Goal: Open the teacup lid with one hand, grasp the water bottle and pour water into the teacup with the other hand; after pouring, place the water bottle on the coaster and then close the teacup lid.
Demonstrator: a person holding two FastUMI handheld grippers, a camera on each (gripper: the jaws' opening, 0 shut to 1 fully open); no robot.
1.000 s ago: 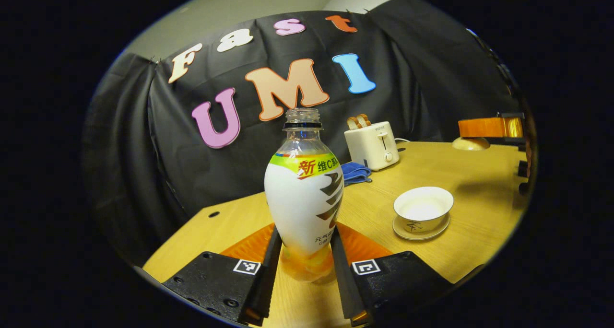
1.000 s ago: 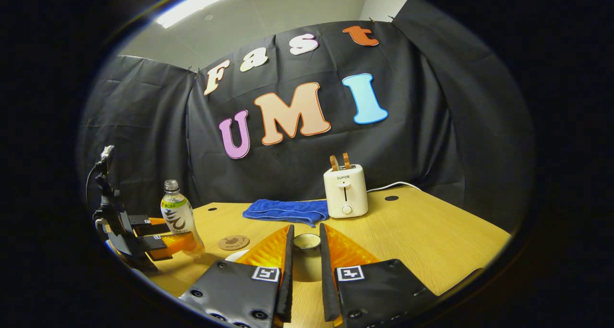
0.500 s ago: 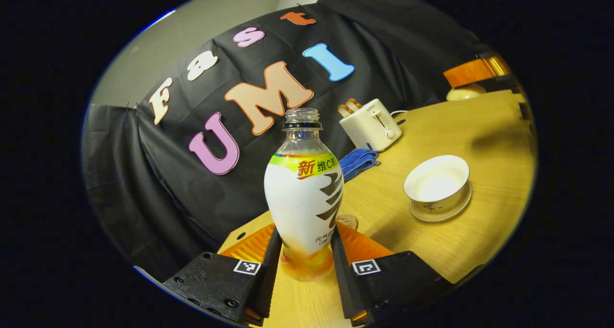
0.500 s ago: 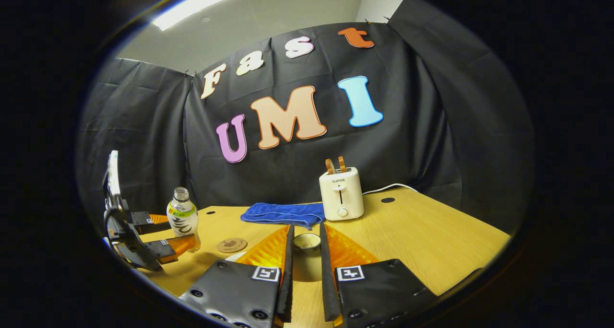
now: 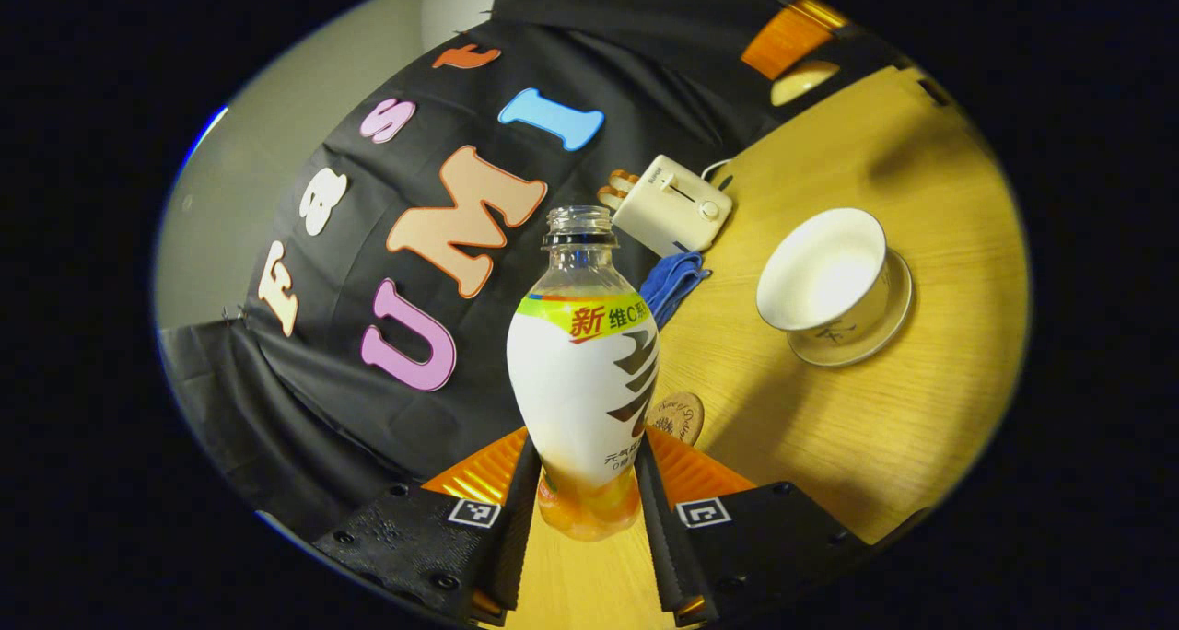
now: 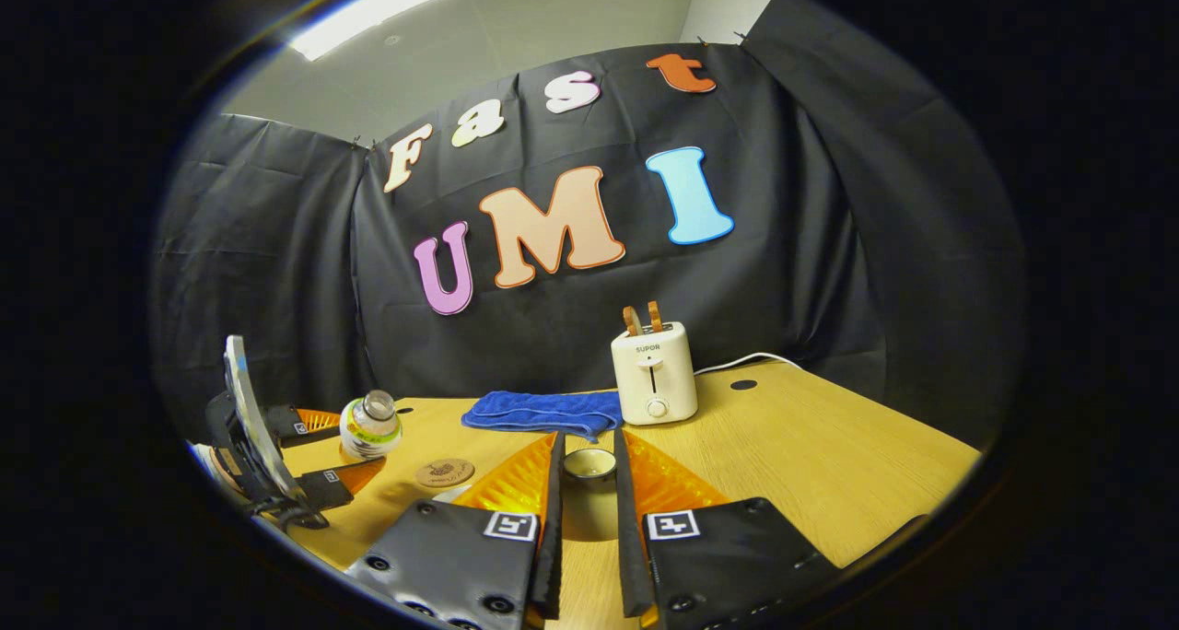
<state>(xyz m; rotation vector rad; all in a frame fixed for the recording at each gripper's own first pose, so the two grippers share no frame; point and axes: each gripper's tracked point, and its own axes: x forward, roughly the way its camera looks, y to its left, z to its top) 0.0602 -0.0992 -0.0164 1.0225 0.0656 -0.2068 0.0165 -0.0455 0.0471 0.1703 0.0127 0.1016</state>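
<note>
Wooden bench (image 5: 884, 446), open teacup (image 5: 822, 271) near toaster (image 5: 673, 204). Left gripper (image 5: 589, 510) fingers clamp tilted water bottle (image 5: 582, 381); right gripper (image 6: 586, 519) fingers pinch teacup lid (image 6: 589, 464).

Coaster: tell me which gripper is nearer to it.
Left. The left gripper, holding the bottle, hangs just left of the coaster; the right gripper, holding the lid, sits farther right.

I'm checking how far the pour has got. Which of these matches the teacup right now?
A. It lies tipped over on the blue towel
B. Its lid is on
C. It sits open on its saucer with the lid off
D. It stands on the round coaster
C: in the left gripper view the teacup stands upright on its saucer with its white inside showing, apart from the coaster.
</note>
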